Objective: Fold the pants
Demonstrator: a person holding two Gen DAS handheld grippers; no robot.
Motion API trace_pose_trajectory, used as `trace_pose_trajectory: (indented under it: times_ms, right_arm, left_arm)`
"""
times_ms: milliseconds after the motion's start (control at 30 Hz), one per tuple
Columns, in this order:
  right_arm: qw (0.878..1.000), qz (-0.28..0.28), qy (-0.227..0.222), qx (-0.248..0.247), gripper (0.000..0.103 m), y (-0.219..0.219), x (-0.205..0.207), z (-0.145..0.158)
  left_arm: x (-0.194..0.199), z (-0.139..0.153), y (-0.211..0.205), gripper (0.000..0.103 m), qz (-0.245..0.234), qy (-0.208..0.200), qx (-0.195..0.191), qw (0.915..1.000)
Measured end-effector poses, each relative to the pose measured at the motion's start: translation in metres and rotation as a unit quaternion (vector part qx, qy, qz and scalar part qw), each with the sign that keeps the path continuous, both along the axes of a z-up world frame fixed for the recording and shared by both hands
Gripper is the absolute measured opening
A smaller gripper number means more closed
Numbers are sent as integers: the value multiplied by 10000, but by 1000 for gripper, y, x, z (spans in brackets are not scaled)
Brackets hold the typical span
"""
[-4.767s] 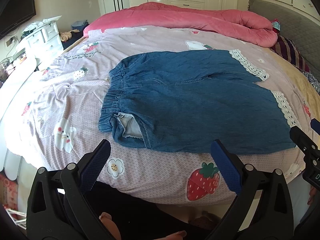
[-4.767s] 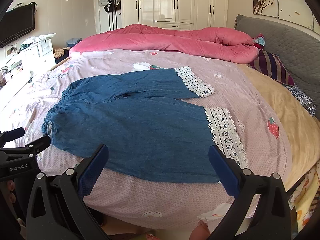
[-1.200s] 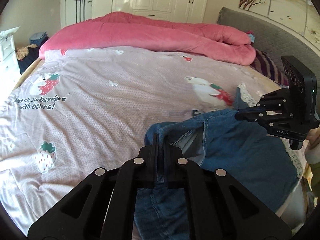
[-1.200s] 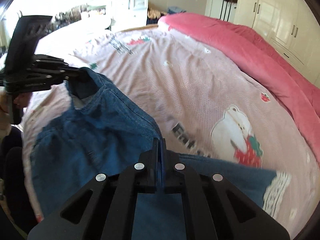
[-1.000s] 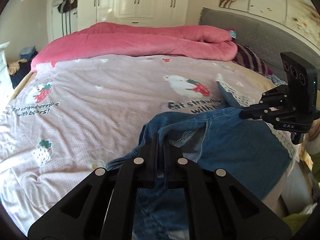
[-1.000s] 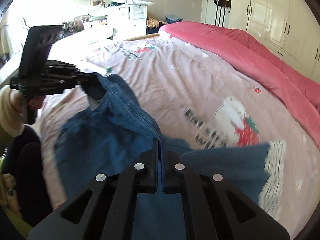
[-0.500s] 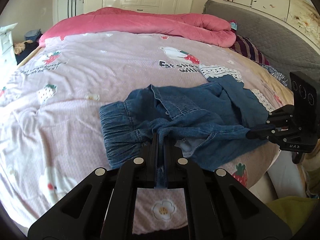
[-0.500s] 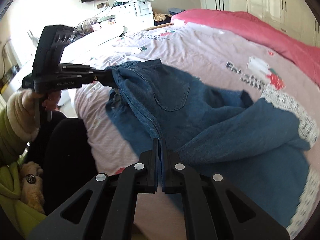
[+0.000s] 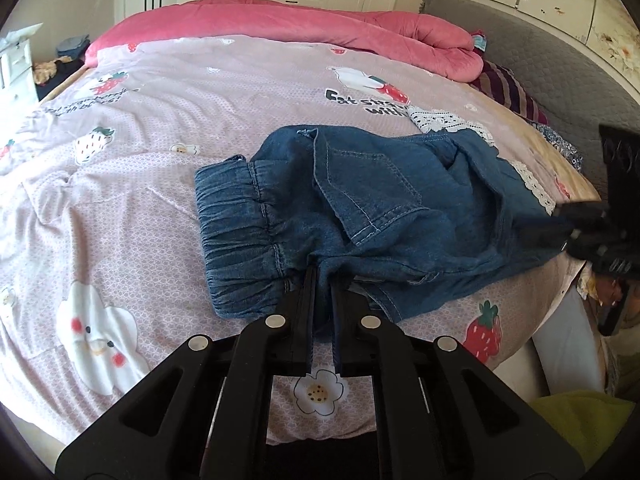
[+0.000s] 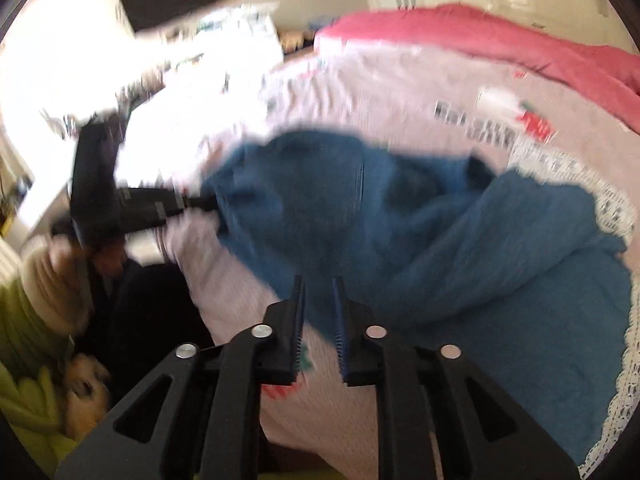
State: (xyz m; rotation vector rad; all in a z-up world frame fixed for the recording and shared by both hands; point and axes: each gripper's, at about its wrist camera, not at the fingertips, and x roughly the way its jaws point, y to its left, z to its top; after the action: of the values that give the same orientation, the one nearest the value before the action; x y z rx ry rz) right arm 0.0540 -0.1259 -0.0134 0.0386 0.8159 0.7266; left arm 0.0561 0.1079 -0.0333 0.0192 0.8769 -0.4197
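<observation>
So the bed (image 9: 152,128) fills most of both views, pink strawberry sheet, with a pink duvet (image 9: 288,24) bunched along the far side and a grey headboard (image 9: 540,56) off to the right. The pants (image 9: 392,216) are on the near-right part of the sheet, folded lengthwise, one leg over the other, back pocket facing up, elastic waistband to the left, lace hems out at the far right. It's a rough fold: the top layer sits bunched and the lace cuffs don't line up.

Left gripper (image 9: 322,280) is pinched together on the pants at the near edge, right by the waistband, with denim caught between the jaws. Right gripper (image 10: 318,300) is a different story: its view is badly smeared, but the jaws stand a little apart, with a slot of cloth and sheet showing between them and nothing obviously pinched. I'd call it let go, or just about.

My read: the lengthwise fold is basically laid down and this is the release. Next I'd let go with the left too, tug the top leg flat so the hems match, then grab the hem end and carry it left over the waistband.
</observation>
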Motion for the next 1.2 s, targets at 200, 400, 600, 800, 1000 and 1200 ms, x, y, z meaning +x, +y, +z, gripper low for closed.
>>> trace_pose_trajectory:
  times_ms: [200,400,600,800,1000,1200]
  right_arm:
    - [9961,-344,457,-678,38,18,24,-31]
    - [9946,-439,666,-664,38,13,22,-53]
    - [9977,-471,315,-375,49,-18,7,-16]
    - [9939,-1052,147,-293,57,-68,7,11]
    - [9886,-1447,72,-407,63,-94,15,17]
    - [9865,-1555,117,-492,67,-100,26,15]
  left_arm:
    - [-12,10,5,6,65,-64,25,10000]
    - [-31,25,-3,9,63,-156,210,9996]
    - [-48,58,-17,31,28,-549,252,9982]
    - [-48,75,-40,39,-59,-821,270,9962]
    - [-14,51,-59,41,-144,-543,71,9984]
    - [14,-12,-56,34,133,261,397,9988]
